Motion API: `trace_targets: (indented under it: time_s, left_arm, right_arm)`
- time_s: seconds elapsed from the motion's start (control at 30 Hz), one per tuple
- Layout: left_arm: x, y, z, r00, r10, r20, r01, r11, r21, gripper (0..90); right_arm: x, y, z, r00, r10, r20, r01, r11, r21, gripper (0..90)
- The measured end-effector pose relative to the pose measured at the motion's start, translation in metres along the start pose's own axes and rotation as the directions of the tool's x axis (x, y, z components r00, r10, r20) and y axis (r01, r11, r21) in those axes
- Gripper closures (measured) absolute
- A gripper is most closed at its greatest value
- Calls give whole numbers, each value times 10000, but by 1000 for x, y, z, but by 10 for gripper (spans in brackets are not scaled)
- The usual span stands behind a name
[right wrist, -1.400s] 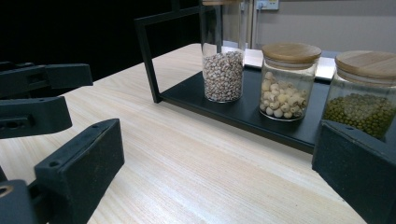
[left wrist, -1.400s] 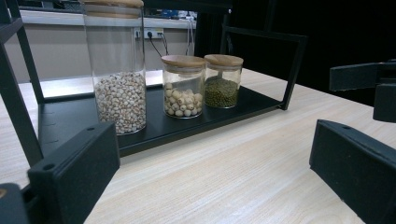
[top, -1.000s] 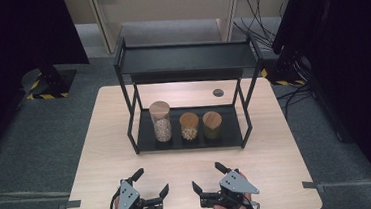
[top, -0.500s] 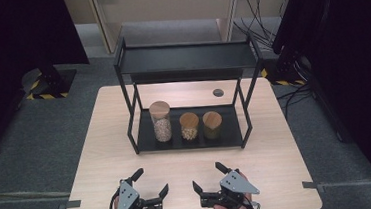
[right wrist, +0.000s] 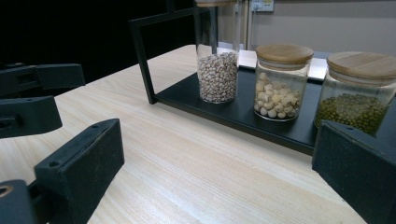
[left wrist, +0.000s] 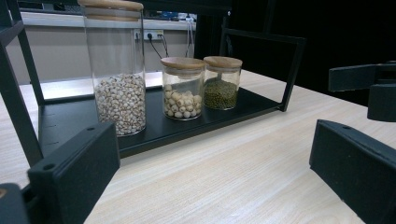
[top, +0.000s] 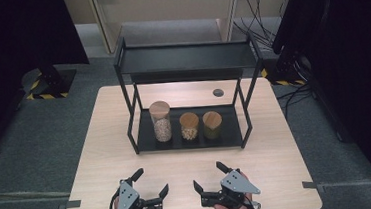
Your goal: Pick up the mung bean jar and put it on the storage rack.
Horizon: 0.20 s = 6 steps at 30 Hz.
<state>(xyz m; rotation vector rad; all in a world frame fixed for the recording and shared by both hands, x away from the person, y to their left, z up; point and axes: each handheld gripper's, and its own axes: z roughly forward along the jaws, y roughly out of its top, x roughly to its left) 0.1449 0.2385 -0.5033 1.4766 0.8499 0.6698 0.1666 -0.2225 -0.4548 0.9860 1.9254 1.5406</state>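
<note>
Both spread wide, gripping nothing: left gripper (top: 151, 182), right gripper (top: 207, 175). Risked toppling the tall jar (top: 161, 121) against the rack (top: 133, 119) if reached carelessly.

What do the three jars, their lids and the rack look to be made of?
Jars, such as the tall jar: clear glass by the look, since the contents show through with glare; clear plastic cannot be excluded. Lids: pale wood or bamboo, matte, faint grain. Rack: probably metal, thin black matte bars and flat shelves.

Bare table (top: 188, 159) before the black rack (top: 185, 59), three jars (top: 189, 126) filling its lower tray, frame posts at corners
</note>
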Motion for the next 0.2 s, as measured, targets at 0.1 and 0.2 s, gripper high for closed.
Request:
trace_targets:
  time_s: [0.1,0.2]
  left_arm:
    - [0,0,0,10000,25,10,-25,10000,-15,12]
    - [0,0,0,10000,2,-1,-2,10000,-18,11]
  right_arm:
    - [0,0,0,10000,-2,-12,2,10000,-8,26]
    - [0,0,-1,10000,9,0,-9,10000,-36,26]
